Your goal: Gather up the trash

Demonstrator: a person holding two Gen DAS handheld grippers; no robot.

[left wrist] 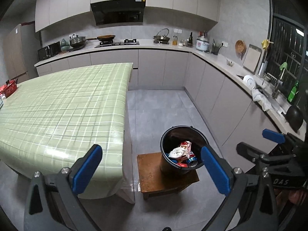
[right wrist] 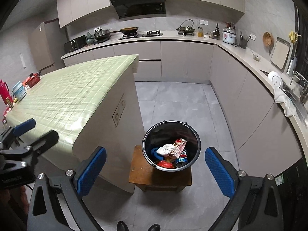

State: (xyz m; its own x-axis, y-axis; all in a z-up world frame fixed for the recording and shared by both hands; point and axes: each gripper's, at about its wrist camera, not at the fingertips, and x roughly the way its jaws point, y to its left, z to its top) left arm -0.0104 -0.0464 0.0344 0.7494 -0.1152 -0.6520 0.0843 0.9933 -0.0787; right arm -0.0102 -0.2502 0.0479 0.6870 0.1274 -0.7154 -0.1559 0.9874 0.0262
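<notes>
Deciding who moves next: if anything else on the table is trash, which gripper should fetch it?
Left, probably. The left gripper is open and empty at the table edge; the right gripper, also open, hangs by the bucket. Remaining items sit at the far left.

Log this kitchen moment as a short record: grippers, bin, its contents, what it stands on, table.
left gripper: open, holds nothing
right gripper: open, holds nothing
bin: black, round, no lid, upright
contents: crumpled white paper, snack wrapper, blue can, red wrapper
support: low wooden stool on the grey tile floor
table: green plaid cover, beside the bin; items only at its far edge
</notes>
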